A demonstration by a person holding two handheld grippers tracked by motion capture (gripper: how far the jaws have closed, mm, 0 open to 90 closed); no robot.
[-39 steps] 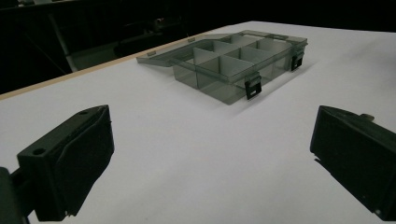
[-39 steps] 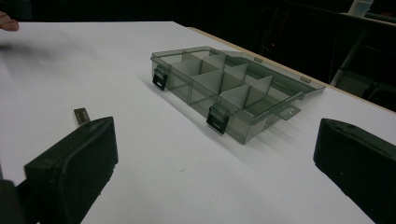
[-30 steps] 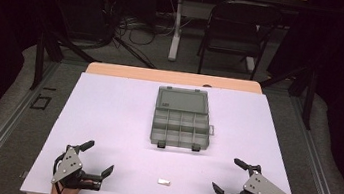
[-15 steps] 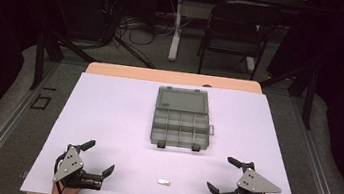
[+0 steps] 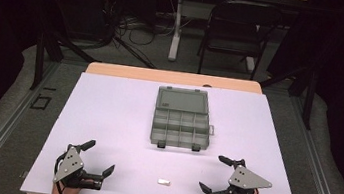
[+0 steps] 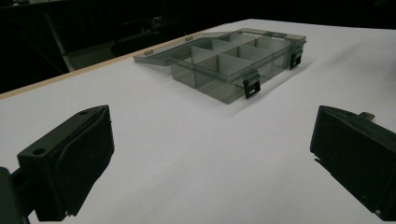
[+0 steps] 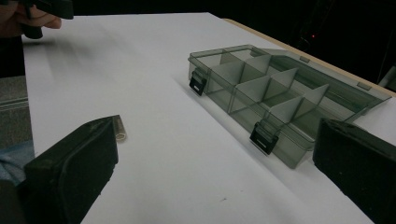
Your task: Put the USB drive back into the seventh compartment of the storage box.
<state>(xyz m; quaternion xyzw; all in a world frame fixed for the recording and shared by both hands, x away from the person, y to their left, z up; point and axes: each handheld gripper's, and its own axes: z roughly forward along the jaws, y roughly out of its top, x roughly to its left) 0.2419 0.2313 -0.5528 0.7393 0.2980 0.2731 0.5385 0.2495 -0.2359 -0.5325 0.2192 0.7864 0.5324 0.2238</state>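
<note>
Two grippers (image 5: 93,156) (image 5: 212,173) spread wide; organizer box (image 5: 182,118) lid open.

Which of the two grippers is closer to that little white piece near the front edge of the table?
The right gripper: it sits nearer the small white piece than the left gripper does.

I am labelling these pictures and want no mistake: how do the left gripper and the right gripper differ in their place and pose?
The left gripper lies near the table's front left corner; the right gripper is at the front right, slightly closer to the grey organizer box. The small white piece lies between them, nearer the right gripper. Both are open, hold nothing and are held in a hand.
</note>
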